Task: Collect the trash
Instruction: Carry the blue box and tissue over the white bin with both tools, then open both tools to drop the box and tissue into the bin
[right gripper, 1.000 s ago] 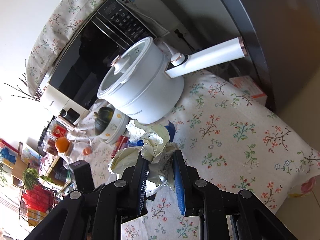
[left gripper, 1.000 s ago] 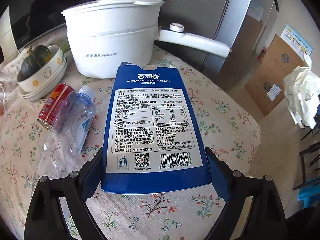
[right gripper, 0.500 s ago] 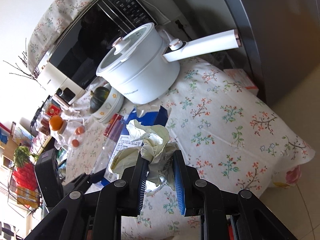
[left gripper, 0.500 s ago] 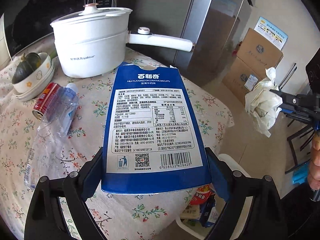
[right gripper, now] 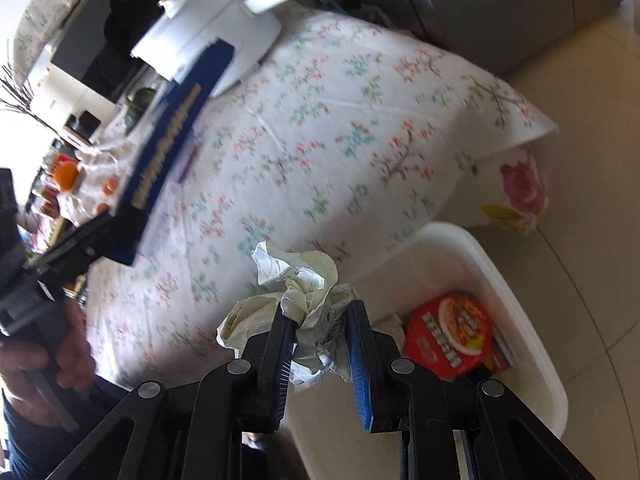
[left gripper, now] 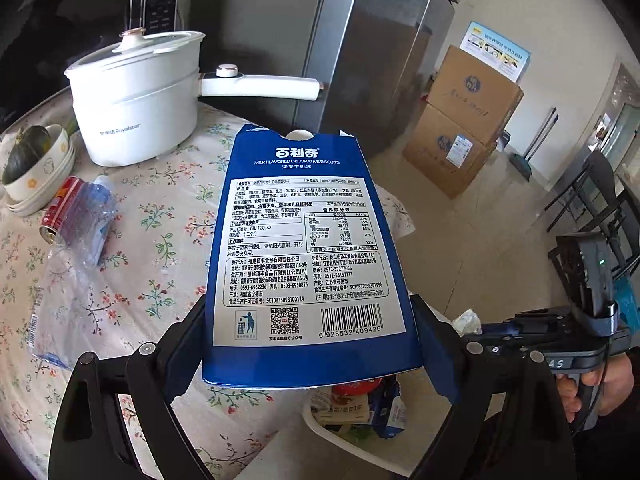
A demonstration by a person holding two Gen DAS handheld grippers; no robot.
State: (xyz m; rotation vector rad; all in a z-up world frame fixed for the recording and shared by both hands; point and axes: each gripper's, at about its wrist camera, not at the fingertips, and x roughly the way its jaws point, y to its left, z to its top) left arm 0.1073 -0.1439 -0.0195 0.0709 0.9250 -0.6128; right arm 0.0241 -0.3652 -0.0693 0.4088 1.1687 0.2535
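My left gripper (left gripper: 310,344) is shut on the lower end of a flat blue biscuit box (left gripper: 304,248), held above the table's right edge. The same box (right gripper: 176,120) shows edge-on at the left of the right wrist view. My right gripper (right gripper: 318,336) is shut on a crumpled wad of paper (right gripper: 298,280), just above a white bin (right gripper: 500,272) on the floor beside the table. A red noodle-cup lid (right gripper: 448,336) and other packets lie in the bin. A crushed plastic bottle (left gripper: 88,216) and a red can (left gripper: 60,208) lie on the floral tablecloth (left gripper: 120,280).
A white electric pot (left gripper: 136,96) with a long handle stands at the table's back, with stacked bowls holding a squash (left gripper: 36,168) to its left. A steel fridge (left gripper: 360,40) stands behind; cardboard boxes (left gripper: 464,132) and dark chairs (left gripper: 592,200) are on the floor to the right.
My left gripper carried the box rightwards to the table edge, and the bin came into view beneath it. My right gripper sank with the paper wad to just over the bin.
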